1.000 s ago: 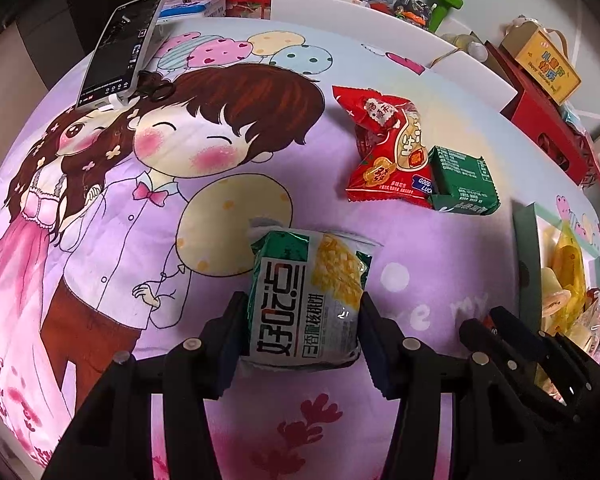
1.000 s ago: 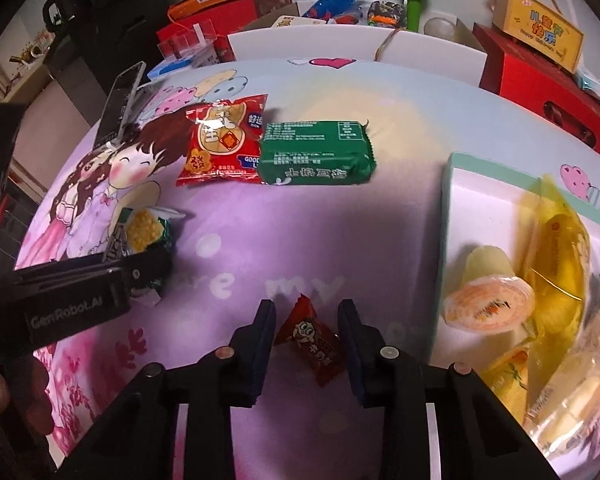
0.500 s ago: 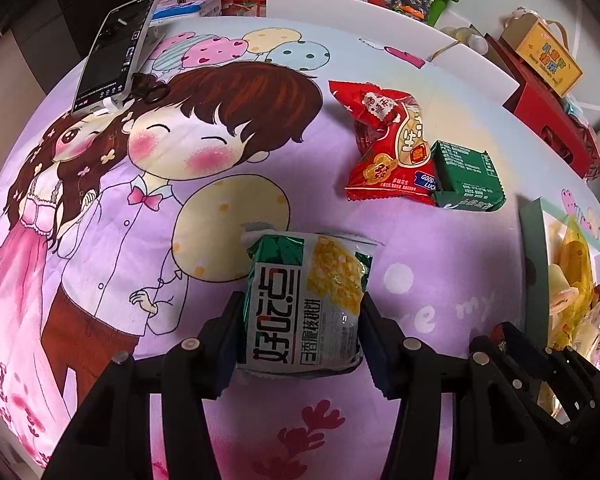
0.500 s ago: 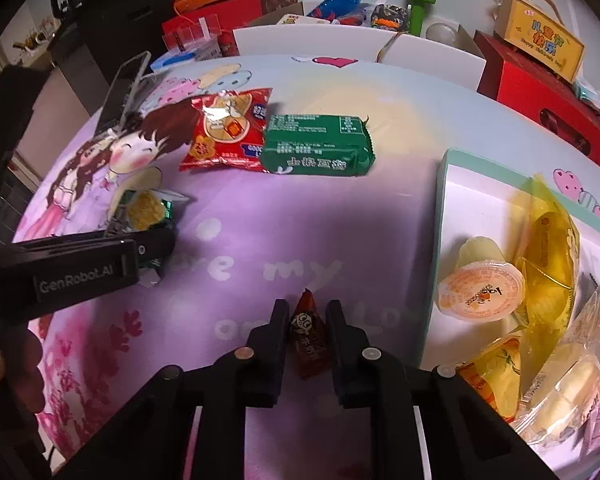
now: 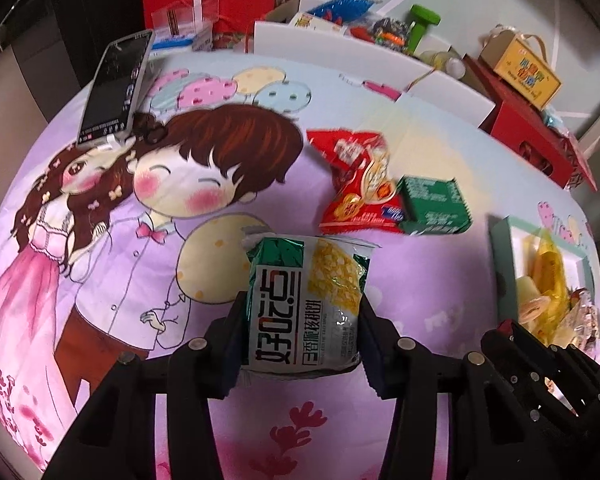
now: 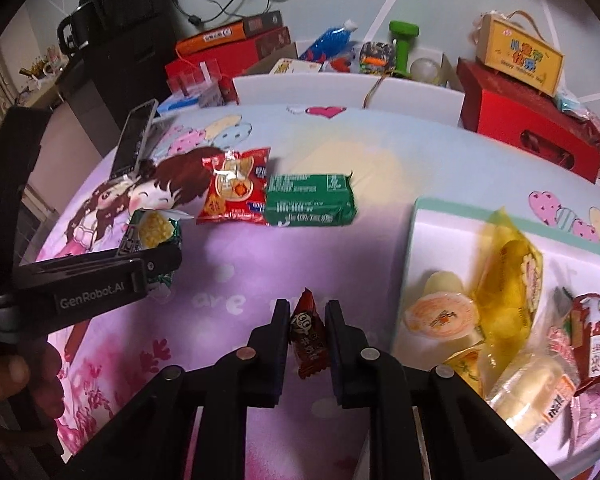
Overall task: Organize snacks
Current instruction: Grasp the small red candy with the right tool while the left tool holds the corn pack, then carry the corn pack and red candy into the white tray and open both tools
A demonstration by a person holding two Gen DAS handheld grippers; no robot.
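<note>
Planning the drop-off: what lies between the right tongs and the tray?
Only bare printed cloth in the right wrist view. The right tongs, shut on the red candy, sit left of the tray.

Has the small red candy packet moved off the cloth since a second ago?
Yes. The small red candy packet, clamped in the right gripper, has come up off the cloth.
</note>
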